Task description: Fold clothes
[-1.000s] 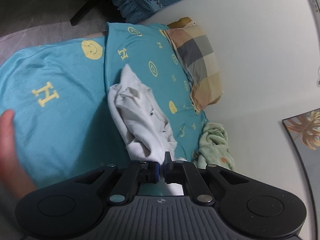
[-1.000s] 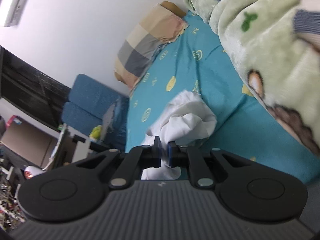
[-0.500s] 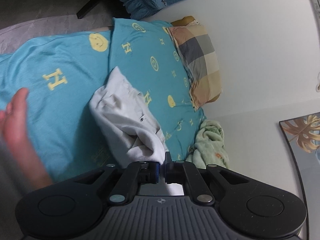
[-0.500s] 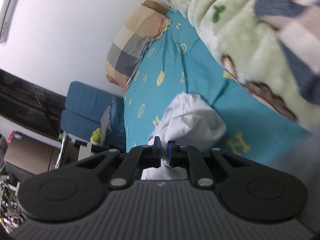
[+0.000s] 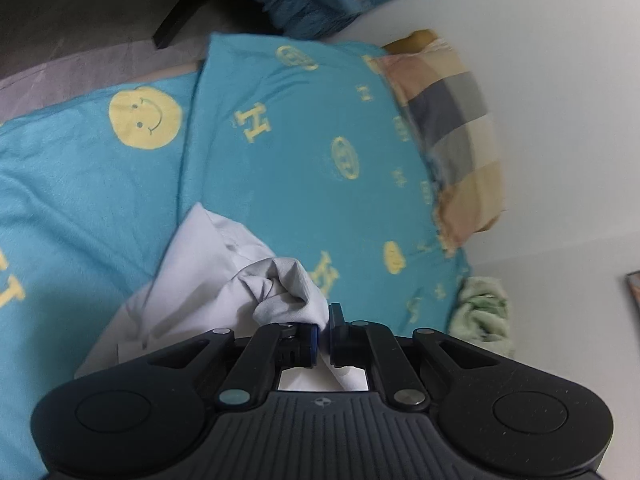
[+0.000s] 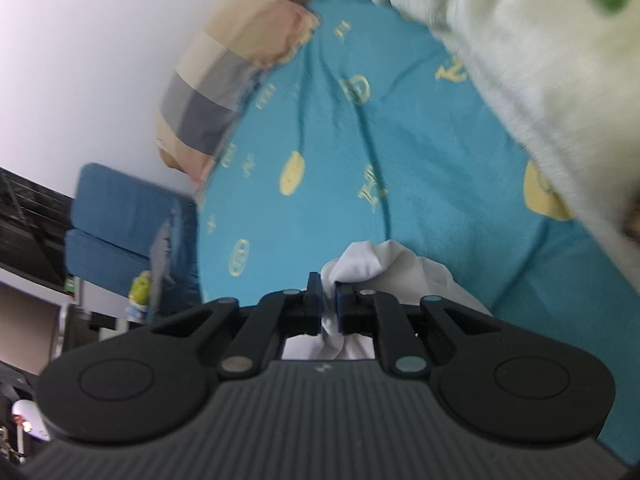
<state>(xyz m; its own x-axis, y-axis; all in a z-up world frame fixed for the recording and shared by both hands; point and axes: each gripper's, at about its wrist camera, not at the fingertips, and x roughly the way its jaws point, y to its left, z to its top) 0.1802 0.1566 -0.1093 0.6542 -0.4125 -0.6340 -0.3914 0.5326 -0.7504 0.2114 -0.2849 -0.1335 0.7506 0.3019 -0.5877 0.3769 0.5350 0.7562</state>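
Both tools point(image 5: 324, 330) point(image 6: 329, 308) clamped on white garment point(image 5: 208, 280) over teal bedsheet point(image 5: 304, 152) (checked pillow point(image 5: 452, 120) by wall)

I see the garment point(image 5: 224, 280) on the bed point(image 5: 312, 184) just ahead of my left hand-held gripper point(image 5: 324, 330); the pillow point(image 5: 452, 128) lies farther ahead to its right, the blanket point(image 6: 520, 40) right of my right hand-held gripper point(image 6: 329, 300).

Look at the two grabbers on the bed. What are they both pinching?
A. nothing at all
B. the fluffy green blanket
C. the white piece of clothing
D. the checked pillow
C: the left gripper and the right gripper each have their jaws closed on bunched cloth of the white garment, which lies crumpled on the blue bedsheet.
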